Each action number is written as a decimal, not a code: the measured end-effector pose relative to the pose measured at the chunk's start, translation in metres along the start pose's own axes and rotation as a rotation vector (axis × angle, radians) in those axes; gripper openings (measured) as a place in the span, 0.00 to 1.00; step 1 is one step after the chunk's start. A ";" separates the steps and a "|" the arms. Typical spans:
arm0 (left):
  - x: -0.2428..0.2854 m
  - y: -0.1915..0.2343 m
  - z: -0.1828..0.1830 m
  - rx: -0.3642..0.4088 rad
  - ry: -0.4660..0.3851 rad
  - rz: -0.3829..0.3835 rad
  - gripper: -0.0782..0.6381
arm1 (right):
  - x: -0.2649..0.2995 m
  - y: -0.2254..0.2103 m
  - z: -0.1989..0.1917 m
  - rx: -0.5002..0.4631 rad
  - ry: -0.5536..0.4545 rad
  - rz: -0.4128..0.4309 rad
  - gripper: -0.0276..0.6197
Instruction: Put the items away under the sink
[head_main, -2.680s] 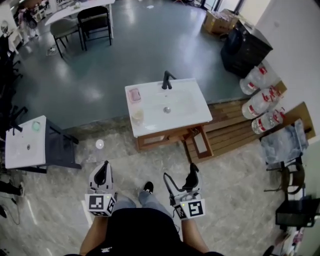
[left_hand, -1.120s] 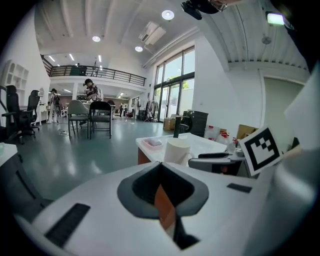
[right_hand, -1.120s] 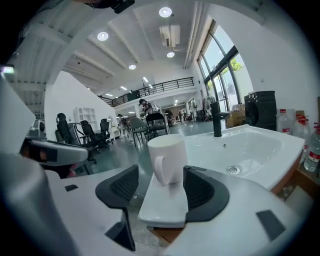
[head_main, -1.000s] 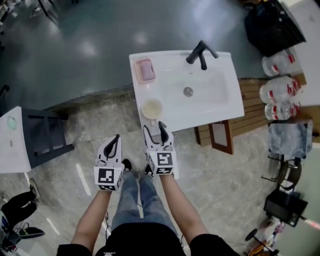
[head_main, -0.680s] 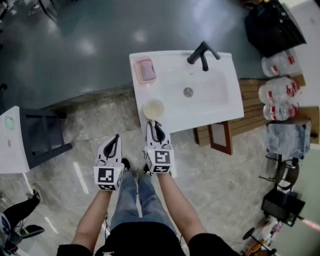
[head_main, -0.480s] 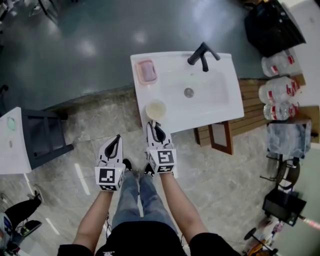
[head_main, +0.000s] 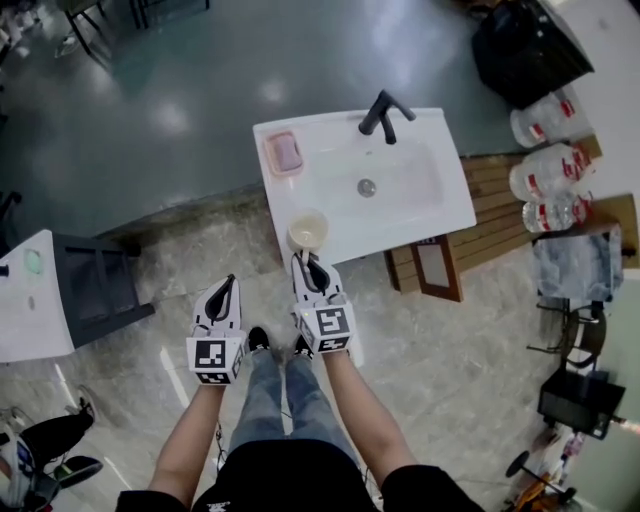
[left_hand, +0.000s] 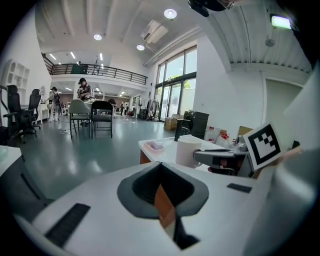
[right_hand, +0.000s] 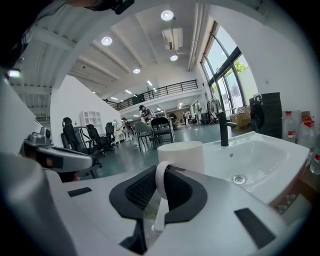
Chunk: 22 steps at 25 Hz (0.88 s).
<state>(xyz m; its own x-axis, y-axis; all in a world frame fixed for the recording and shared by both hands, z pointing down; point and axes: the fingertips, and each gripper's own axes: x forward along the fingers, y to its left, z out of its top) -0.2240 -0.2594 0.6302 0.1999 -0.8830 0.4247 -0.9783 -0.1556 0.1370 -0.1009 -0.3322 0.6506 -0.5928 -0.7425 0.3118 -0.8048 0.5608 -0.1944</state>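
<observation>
The right gripper (head_main: 311, 268) has just been closing its jaws and now pinches the handle of the white mug (head_main: 307, 231) at the front left corner of the sink top (head_main: 400, 225), the left gripper (head_main: 222, 293) holds its jaws together on nothing, so the mug looks ready for lifting.

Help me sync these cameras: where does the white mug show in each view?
Head view: white mug on the sink's near left corner, ahead of the right gripper.
Left gripper view: mug right of centre, beyond the jaws.
Right gripper view: centre, handle clamped in its jaws.
Shared landmark: the black faucet behind it.
</observation>
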 end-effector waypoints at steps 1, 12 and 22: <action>-0.002 -0.003 0.003 0.002 -0.006 -0.007 0.12 | -0.006 0.001 0.004 0.002 -0.008 -0.004 0.12; -0.023 -0.070 0.030 0.081 0.003 -0.152 0.12 | -0.112 -0.016 0.045 0.046 -0.105 -0.127 0.12; -0.026 -0.166 0.038 0.158 -0.024 -0.398 0.12 | -0.232 -0.045 0.033 0.113 -0.153 -0.340 0.12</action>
<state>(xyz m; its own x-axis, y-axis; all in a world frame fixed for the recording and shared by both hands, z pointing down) -0.0690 -0.2275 0.5628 0.5637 -0.7502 0.3456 -0.8220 -0.5504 0.1461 0.0713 -0.1973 0.5564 -0.2824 -0.9301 0.2350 -0.9494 0.2358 -0.2076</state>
